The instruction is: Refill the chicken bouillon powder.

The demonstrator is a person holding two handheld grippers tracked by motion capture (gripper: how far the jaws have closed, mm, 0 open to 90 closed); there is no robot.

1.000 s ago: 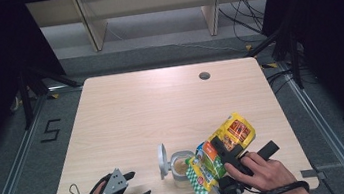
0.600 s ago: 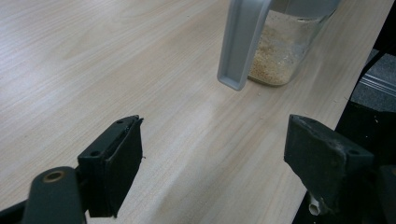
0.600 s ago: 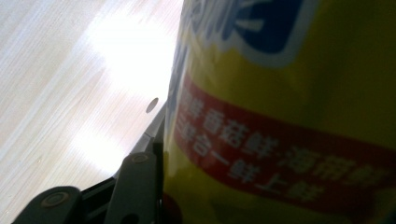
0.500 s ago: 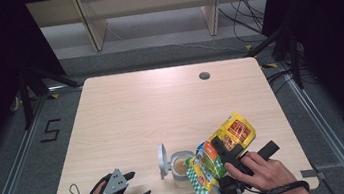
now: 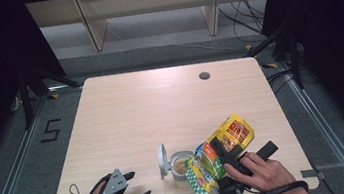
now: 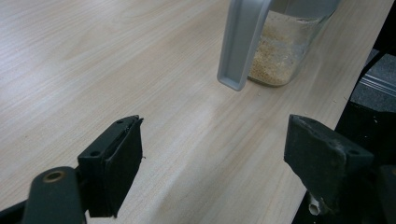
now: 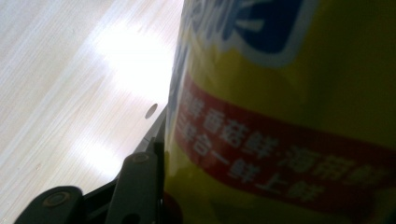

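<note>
A glass jar [image 5: 181, 166] of pale granules stands near the table's front edge, its grey hinged lid [image 5: 162, 161] flipped up on its left side. My right gripper [image 5: 217, 147] is shut on a yellow printed bag [image 5: 235, 130], which lies tilted with its green lower end against the jar's right side. In the right gripper view the bag [image 7: 289, 93] is close up beside one black finger [image 7: 140, 179]. My left gripper [image 5: 139, 184] stands open at the front left, empty. Ahead of its jaws [image 6: 215, 130] are the jar [image 6: 280, 51] and its lid [image 6: 240, 42].
The wooden table [image 5: 161, 108] has a round cable hole [image 5: 204, 76] at the back right. Its front edge runs just under both hands. Black frame legs and cables stand on the grey floor around it.
</note>
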